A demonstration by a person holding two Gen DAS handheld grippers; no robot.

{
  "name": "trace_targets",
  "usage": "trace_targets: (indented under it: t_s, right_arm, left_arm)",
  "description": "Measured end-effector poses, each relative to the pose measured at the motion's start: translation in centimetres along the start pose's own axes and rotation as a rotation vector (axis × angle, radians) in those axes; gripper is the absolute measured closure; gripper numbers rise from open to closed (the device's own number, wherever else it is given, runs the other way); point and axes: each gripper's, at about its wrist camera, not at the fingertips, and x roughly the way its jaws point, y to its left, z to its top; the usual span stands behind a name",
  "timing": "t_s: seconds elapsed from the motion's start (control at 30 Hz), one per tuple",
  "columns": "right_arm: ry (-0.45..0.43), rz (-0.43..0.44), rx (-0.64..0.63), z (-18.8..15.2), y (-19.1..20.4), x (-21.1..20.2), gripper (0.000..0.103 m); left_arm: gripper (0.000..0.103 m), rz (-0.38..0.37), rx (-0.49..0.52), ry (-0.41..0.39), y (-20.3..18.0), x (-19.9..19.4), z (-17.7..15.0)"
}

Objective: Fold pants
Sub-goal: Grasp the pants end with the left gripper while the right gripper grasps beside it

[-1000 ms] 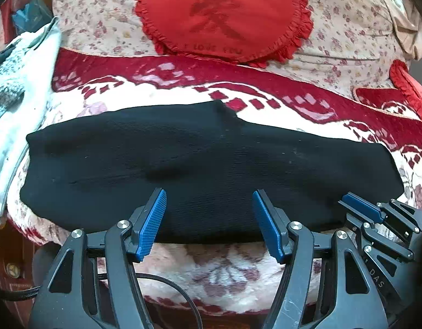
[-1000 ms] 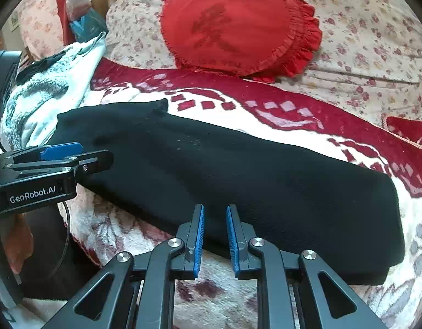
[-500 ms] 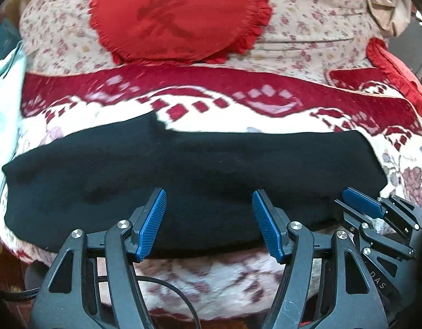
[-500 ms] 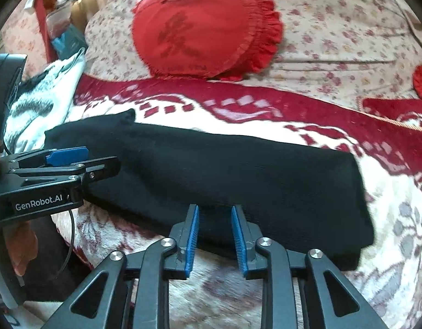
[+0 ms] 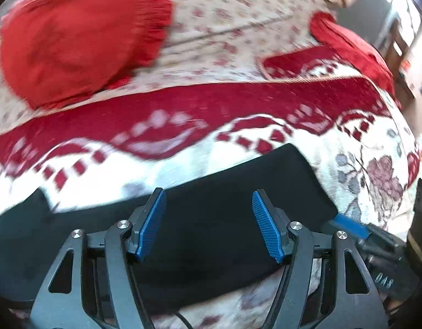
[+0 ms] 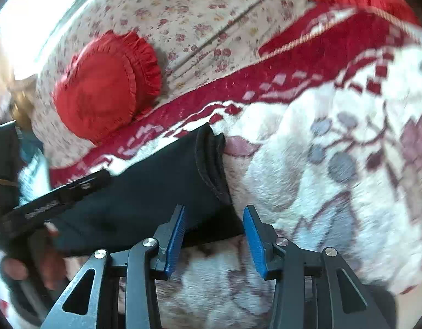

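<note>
Hovering with fingers spread: left gripper [image 5: 208, 224] over the black pants [image 5: 224, 219], right gripper [image 6: 215, 235] straddling their cuffed end [image 6: 211, 164] near the blanket's [image 6: 334, 205] front edge, nothing pinched. Lying flat along that edge. Risks: catching only the top layer, or blanket pile with it, and dragging the fold crooked.
</note>
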Motion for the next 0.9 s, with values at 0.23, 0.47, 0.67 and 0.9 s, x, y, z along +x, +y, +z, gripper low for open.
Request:
trace_targets:
  t_s: [0.23,0.47,0.67,0.9]
  right_arm:
    - [0.035,0.009,0.019,0.0,-0.8,1.8,0.059]
    - [0.029,0.017,0.022,-0.1,-0.9,2.3,0.055]
    - [0.023,0.028,0.031,-0.5,-1.4,2.2,0.055]
    - [-0.016,0.010,-0.047,-0.9,-0.6,2.3,0.057]
  left_arm:
    - [0.038,-0.075,0.141,0.095,-3.2,4.8,3.0]
    - [0.038,-0.140,0.258,0.149,-6.4,7.4,3.7]
    - [0.033,-0.187,0.322,0.197,-8.6,8.0,4.3]
    - [0.036,-0.105,0.425,0.154,-10.7,9.0,2.8]
